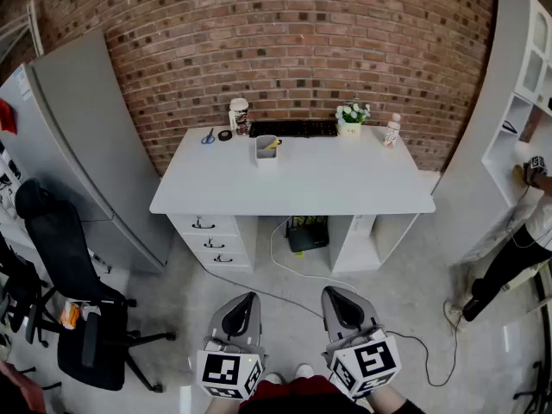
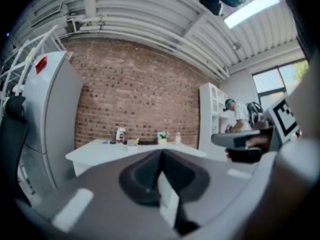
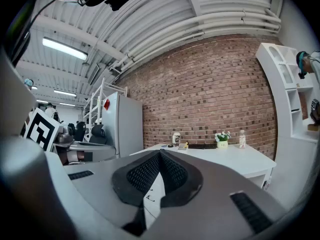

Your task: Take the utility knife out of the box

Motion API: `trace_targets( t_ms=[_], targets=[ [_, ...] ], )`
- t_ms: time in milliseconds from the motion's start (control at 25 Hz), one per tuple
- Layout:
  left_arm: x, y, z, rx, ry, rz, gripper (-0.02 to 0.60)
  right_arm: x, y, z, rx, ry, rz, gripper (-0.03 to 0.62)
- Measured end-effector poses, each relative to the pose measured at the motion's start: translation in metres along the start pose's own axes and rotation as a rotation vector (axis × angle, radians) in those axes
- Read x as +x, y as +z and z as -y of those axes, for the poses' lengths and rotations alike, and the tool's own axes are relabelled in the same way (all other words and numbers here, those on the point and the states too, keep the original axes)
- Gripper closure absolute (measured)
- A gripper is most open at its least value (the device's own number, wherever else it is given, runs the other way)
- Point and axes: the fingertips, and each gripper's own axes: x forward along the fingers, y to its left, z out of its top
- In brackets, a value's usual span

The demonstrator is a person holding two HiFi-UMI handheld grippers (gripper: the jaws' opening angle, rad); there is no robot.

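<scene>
Against the brick wall, the white worktop point(image 1: 328, 184) is carrying the box point(image 1: 266, 156), with what looks like the utility knife point(image 1: 272, 144) sitting inside. The left claw point(image 1: 251, 297) and right claw point(image 1: 330, 292) are hovering well apart from it, both pressed together and empty, so the whole job is waiting.

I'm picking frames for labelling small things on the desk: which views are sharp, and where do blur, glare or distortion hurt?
Head view: sharp and evenly lit, but the fisheye bows the brick wall, and the white desk shows small. Left gripper view: soft all over, bluish, with the ceiling light blown out. Right gripper view: crisper, brickwork clear, corners dark.
</scene>
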Motion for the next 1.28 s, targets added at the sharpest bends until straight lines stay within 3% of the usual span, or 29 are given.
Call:
trace_targets(
  t_ms=[840, 1280],
  targets=[
    [0.035, -0.001, 0.005, 0.017, 0.013, -0.007, 0.580, 0.024, -0.005, 0.027, 0.032, 0.036, 0.007, 0.586],
    [0.060, 0.008, 0.002, 0.034, 0.065, 0.009, 0.578, 0.040, 0.007, 0.054, 0.029, 0.055, 0.027, 0.586]
  ],
)
